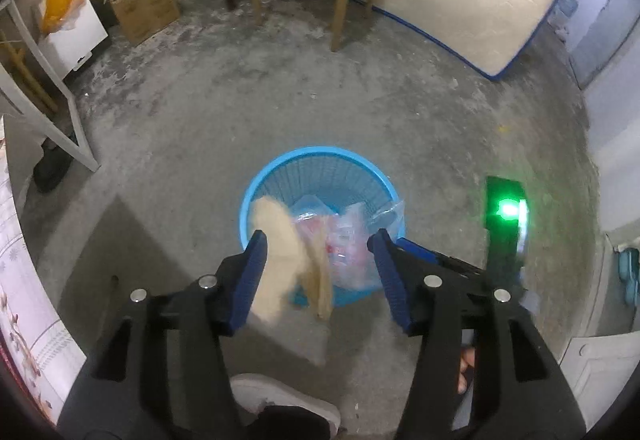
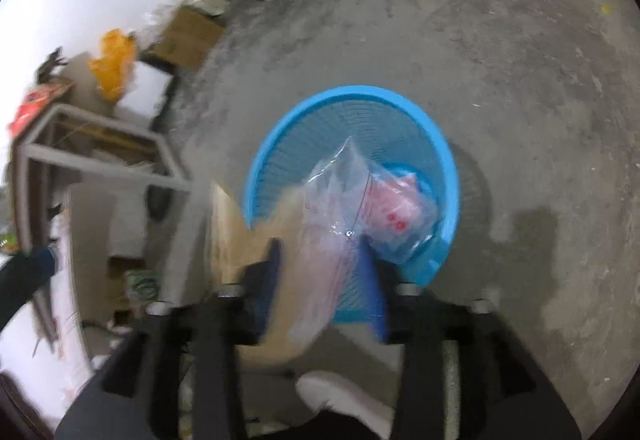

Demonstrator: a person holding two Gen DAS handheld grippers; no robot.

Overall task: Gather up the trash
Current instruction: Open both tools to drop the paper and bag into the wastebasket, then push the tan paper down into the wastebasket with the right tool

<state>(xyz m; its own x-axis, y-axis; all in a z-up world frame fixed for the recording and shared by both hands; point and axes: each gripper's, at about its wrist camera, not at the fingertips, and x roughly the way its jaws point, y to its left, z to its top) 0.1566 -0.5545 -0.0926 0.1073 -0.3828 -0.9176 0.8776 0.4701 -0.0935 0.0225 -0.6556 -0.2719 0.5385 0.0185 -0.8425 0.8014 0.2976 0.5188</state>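
Cardboard scrap (image 1: 280, 260) hangs between open left gripper (image 1: 320, 276) — above basket (image 1: 280, 164).

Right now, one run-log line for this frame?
stage: drop over blue basket | left gripper: open, tan scrap at its left finger | right gripper: clear plastic bag between fingers, grip unclear

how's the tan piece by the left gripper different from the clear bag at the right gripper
The tan piece is opaque, plain and blurred, lying against one finger of the open left gripper; it looks let go. The clear bag is see-through with red lines and sits between the closer-set fingers of the right gripper; whether they pinch it is unclear. Both hang over the blue basket.
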